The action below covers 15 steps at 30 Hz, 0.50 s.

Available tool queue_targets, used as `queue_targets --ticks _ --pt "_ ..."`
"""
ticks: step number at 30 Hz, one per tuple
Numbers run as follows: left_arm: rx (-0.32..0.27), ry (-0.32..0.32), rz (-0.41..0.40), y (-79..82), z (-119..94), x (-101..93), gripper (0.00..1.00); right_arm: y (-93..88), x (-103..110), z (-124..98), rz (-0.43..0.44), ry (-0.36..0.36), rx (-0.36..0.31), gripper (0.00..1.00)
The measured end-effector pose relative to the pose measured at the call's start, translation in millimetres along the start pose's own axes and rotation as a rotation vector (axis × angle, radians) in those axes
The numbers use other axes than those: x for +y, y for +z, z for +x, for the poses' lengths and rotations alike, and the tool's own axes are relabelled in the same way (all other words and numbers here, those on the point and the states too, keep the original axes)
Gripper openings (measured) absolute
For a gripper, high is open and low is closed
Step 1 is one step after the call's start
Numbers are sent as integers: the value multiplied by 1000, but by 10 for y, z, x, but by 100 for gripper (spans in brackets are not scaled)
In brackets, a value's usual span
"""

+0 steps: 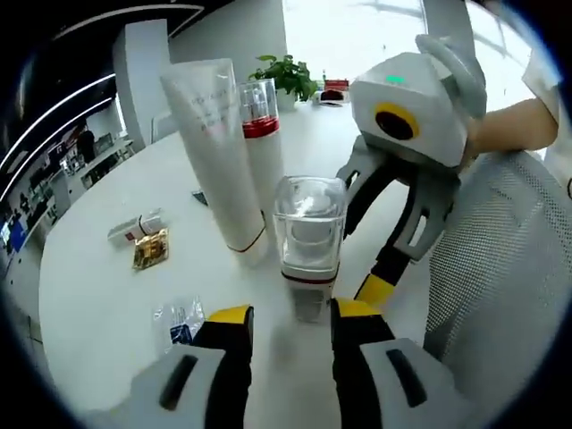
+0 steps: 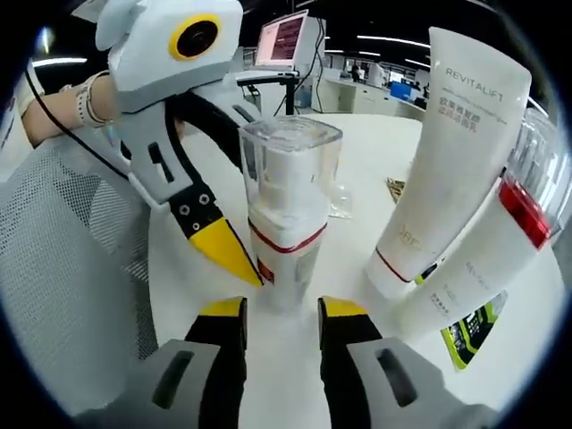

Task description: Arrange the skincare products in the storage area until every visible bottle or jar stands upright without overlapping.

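A small white bottle (image 1: 308,234) with a clear square cap and a red band stands upright on the white table (image 1: 98,295). My left gripper (image 1: 293,313) is open, with the bottle's base between its yellow tips. The right gripper's yellow fingertip (image 1: 374,290) sits just right of the bottle. In the right gripper view the same bottle (image 2: 288,206) stands just ahead of my open right gripper (image 2: 282,308), and the left gripper's yellow fingertip (image 2: 225,252) reaches its left side. A tall white tube (image 1: 214,152) and a red-banded bottle (image 1: 262,147) stand upright behind.
A mesh chair back (image 1: 509,268) stands close on one side. Small sachets (image 1: 150,248) and a clear packet (image 1: 179,322) lie on the table, and a green-black packet (image 2: 469,335) lies by the tube (image 2: 447,152). A potted plant (image 1: 290,76) stands at the far edge.
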<state>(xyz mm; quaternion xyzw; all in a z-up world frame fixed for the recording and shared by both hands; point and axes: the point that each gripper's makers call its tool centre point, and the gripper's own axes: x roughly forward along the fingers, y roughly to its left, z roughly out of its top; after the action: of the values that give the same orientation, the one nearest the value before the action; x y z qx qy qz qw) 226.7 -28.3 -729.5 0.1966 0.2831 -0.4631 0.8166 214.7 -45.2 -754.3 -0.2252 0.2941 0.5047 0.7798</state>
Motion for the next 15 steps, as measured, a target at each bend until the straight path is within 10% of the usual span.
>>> queue_targets --ticks 15 --pt "42 -35 43 -59 68 -95 8 82 -62 -30 0 -36 -23 18"
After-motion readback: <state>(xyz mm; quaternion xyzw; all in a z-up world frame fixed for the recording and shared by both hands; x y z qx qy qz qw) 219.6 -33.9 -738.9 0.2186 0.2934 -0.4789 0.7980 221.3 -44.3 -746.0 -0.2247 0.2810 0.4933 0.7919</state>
